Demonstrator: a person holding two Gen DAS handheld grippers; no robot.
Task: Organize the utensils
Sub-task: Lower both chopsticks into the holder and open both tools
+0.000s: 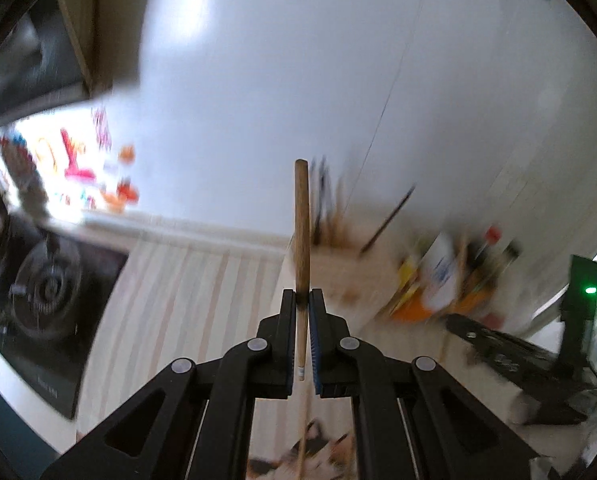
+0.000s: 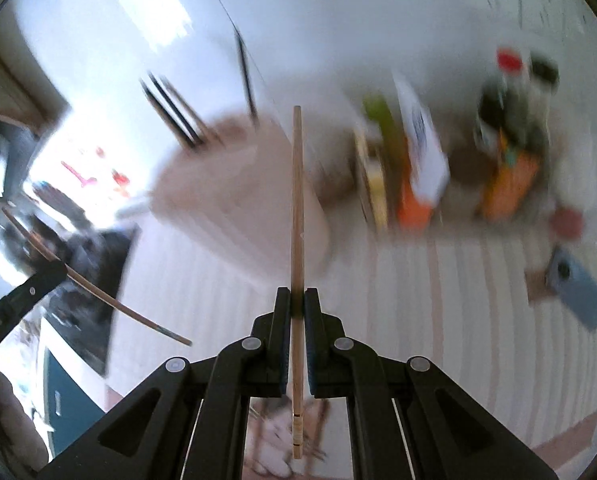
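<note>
My left gripper [image 1: 302, 298] is shut on a brown wooden chopstick [image 1: 301, 220] that sticks straight out past the fingertips. My right gripper [image 2: 297, 298] is shut on a paler wooden chopstick [image 2: 297, 200], which runs through the jaws and out both ends. Both are raised above the striped counter. Ahead stands a beige utensil holder [image 2: 238, 192] [image 1: 338, 248] with dark chopsticks [image 2: 178, 124] poking out of it. In the right wrist view the left gripper [image 2: 54, 274] shows at the left edge, gripping its brown chopstick [image 2: 130, 312].
A black gas stove [image 1: 46, 288] lies on the left of the counter. Bottles and condiment packs [image 2: 418, 160] [image 1: 442, 276] crowd the wall to the right of the holder. A blue phone [image 2: 574, 284] lies on the counter at the right. All of it is motion-blurred.
</note>
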